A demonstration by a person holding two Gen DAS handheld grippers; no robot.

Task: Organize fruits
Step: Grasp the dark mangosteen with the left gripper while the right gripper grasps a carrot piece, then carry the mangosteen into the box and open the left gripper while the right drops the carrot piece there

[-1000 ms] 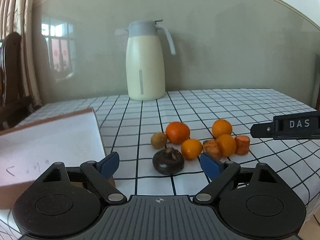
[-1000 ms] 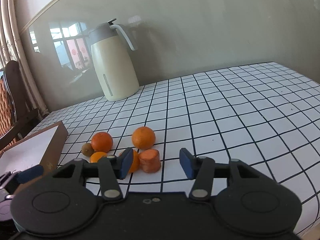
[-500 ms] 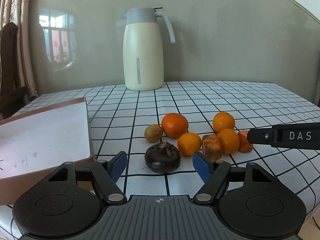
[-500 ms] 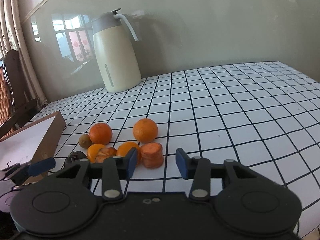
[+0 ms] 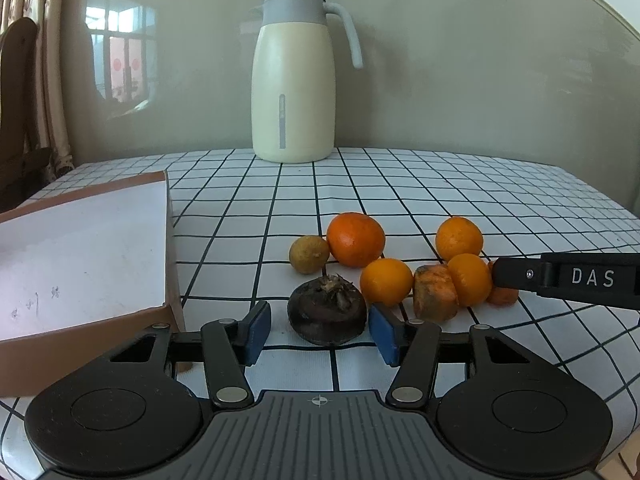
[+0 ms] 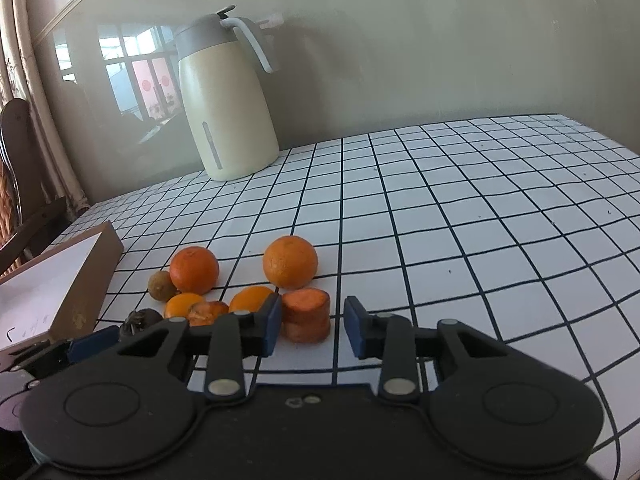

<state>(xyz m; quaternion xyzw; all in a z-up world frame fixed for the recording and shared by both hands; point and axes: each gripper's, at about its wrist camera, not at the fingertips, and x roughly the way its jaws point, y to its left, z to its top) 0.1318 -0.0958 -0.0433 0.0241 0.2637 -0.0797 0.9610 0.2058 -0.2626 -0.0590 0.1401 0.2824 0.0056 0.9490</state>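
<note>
Left gripper [image 5: 318, 334]: fingers spread, nothing pinched. A dark, rough-skinned round fruit [image 5: 327, 310] sits on the desk [image 5: 440, 192] just ahead of the opening, its near half between the two blue pads; the right pad appears at or very near its skin, the left pad stands clear. Judgement: the gripper is lined up to close on this fruit, so the grasp is prepared but not made.

Right gripper [image 6: 310, 326]: fingers spread, nothing pinched. An orange cut chunk [image 6: 306, 314] stands flat on the desk directly ahead, beside the left pad and apart from the right one. Judgement: this is the piece selected for that gripper.

Just beyond the left gripper, slightly to its right, lie a small orange [image 5: 386, 282], a second cut chunk [image 5: 435, 292] with a dirty skin, and another small orange [image 5: 470, 279], packed close together. Further on are a small brown fruit [image 5: 309, 254] touching a larger orange [image 5: 355, 239], and one more orange [image 5: 459, 238] set apart to the right. All lie loose on the desk; none is sorted yet.

Container: a shallow cardboard box [image 5: 100, 236] lies to the left of the left gripper. Its visible white interior holds no fruit. Judgement: it is the likely destination.

Farthest, a cream jug [image 5: 294, 84] stands upright near the wall.
</note>
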